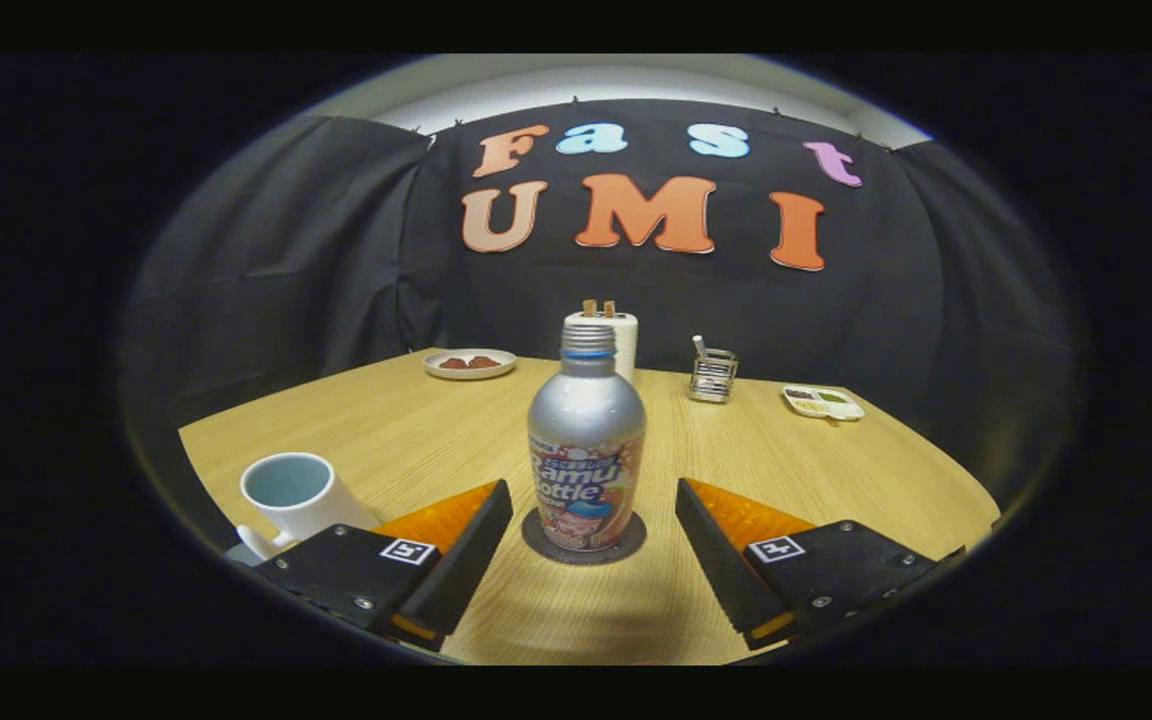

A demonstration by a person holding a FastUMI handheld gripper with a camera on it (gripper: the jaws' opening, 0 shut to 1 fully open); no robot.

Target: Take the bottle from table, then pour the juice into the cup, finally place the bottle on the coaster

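The bottle (586,440) stands upright on the dark round coaster (536,540), just ahead of my jaws and centred on the gap between them. My jaws (594,545) are wide open, holding nothing and touching nothing; each finger sits well to its own side of the bottle, with bare counter (416,440) showing in between.

Judging from how things lie, this could be either end of the job. The bottle already sits where the task wants it at the finish, so I may have just let go of it; I cannot tell from here whether the cup (291,492) has juice in it, since its inside looks pale and I see no clear liquid level. The bottle's neck shows bare threads with no cap on it, which fits a bottle ready for pouring or already poured.

If the pour is done, the next move is simply to draw straight back without brushing the bottle. If not, I need to move forward until the fingers flank the body, close on it below the shoulder, and lift it level before carrying it to the cup, which stands beside my left finger, near the counter's edge.

Farther back sit a plate (469,363), a roll of paper towel (624,340), a small wire holder (713,375) and a small tray (823,402), all well apart from my path.
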